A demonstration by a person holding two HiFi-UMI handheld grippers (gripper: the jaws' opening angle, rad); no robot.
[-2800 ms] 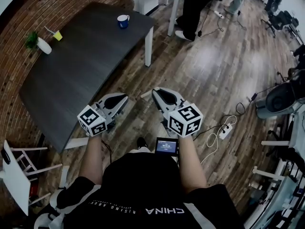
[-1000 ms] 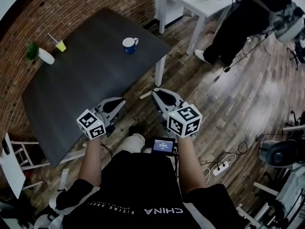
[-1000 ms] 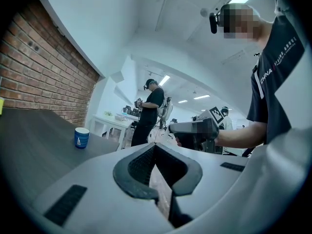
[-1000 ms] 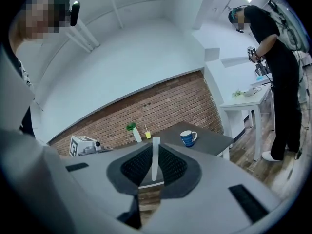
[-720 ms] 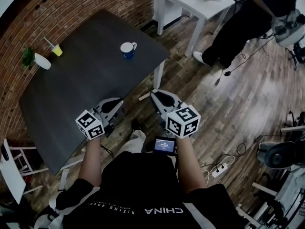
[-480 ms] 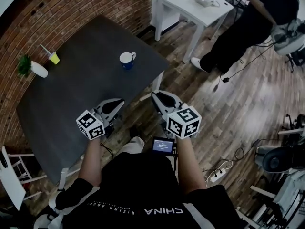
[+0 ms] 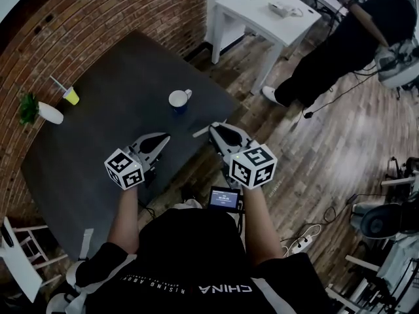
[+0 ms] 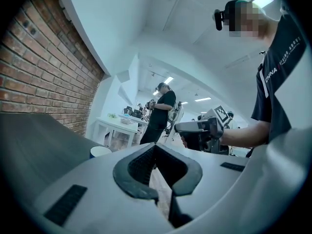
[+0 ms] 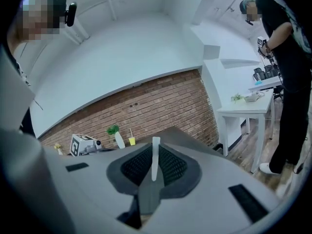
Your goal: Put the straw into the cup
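The right claw (image 9: 156, 152) is pale grey with black ridged pads. The straw (image 9: 155, 165) in it is white. The cube (image 7: 254, 166) on it has black and white square marks. The left claw (image 8: 156, 152) is the same pale grey with black pads.

Ahead of both claws, the table (image 7: 111, 126) is dark grey. The cup (image 7: 178, 99) just ahead of the left claw is blue outside and white inside. Far off to the left of the claws are a small yellow cup (image 7: 71, 96) and a white vase (image 7: 51, 114) with a green plant (image 7: 27, 105). The wall (image 7: 111, 12) past them is red-brown brick. The floor (image 7: 314, 142) to the right of the claws is brown wood planks. The other table (image 7: 262, 8) is white.
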